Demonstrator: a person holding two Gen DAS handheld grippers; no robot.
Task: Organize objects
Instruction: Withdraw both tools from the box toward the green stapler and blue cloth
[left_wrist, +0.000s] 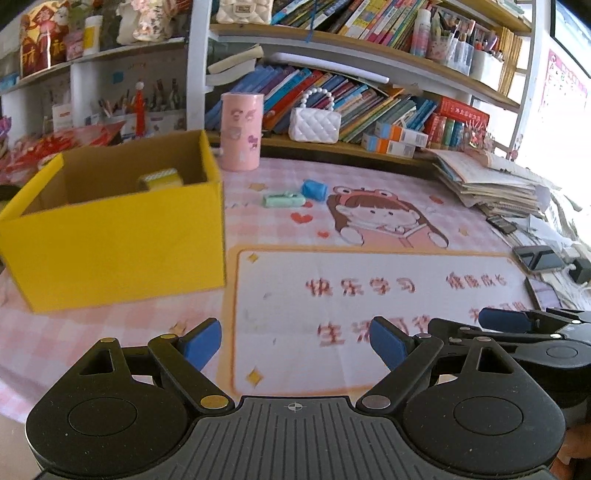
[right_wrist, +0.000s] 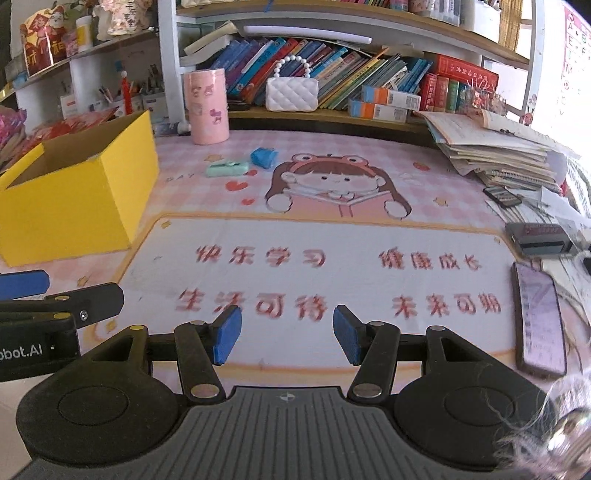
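Left gripper (left_wrist: 295, 343) jaws wide apart, nothing between; right gripper (right_wrist: 287, 339) jaws partly apart, also empty. Both hover over the pink desk mat (right_wrist: 332, 236). Mint-green case (left_wrist: 283, 199): flat, long axis 9-to-3, well ahead at 12 o'clock. Blue roll (left_wrist: 314, 189) just beside it at 2 o'clock. Yellow box (left_wrist: 110, 236) at 10 o'clock, yellow pack (left_wrist: 161, 178) inside.

Yellow box (left_wrist: 110, 236); pink checked mat (right_wrist: 332, 206) with cartoon girl. Pink cup (left_wrist: 242, 131), white quilted bag (left_wrist: 314, 125), blue pads (right_wrist: 227, 339).
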